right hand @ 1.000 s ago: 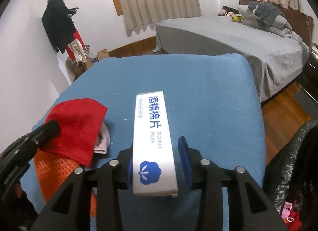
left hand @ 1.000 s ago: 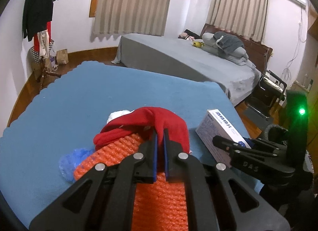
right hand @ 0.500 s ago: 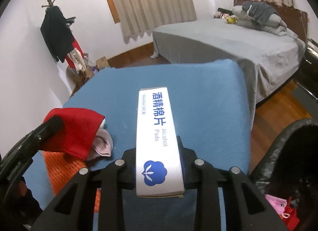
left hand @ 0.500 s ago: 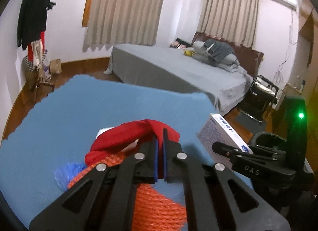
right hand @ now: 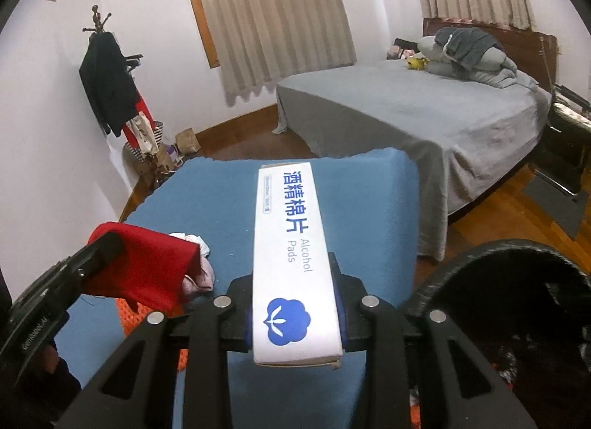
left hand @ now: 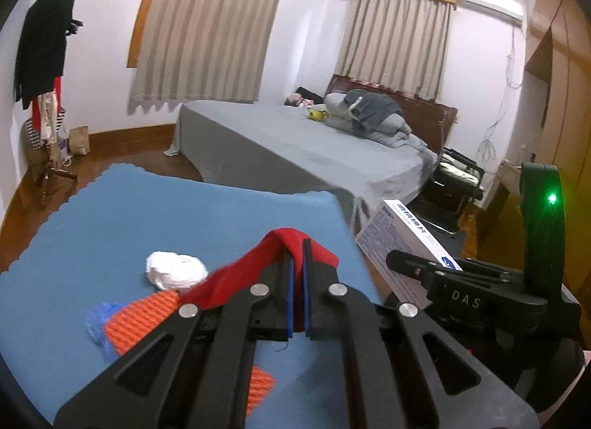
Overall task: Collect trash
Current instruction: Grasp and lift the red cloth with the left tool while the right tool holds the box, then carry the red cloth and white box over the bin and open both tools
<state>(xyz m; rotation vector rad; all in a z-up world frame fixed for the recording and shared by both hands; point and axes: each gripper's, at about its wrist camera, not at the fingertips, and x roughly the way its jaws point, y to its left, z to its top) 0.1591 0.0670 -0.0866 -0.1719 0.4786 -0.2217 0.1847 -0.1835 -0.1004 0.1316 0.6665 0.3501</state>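
Note:
My left gripper [left hand: 296,281] is shut on a red cloth [left hand: 273,259] and holds it lifted above the blue table [left hand: 184,218]; the cloth also shows in the right wrist view [right hand: 147,266]. My right gripper [right hand: 295,299] is shut on a white alcohol pads box [right hand: 291,244], held above the table's right side; the box shows in the left wrist view [left hand: 402,240]. On the table lie an orange knitted piece [left hand: 140,322], a white crumpled wad [left hand: 173,274] and a blue plastic scrap [left hand: 98,322].
A black trash bin with a bag [right hand: 517,318] stands at the table's right, holding some scraps. A grey bed [left hand: 303,148] lies beyond the table. A coat rack [right hand: 110,96] stands at the left wall. A black chair [left hand: 454,181] stands by the bed.
Both grippers have risen. The red cloth has lifted off the orange piece, uncovering the white wad. The box has been raised and moved toward the bin side.

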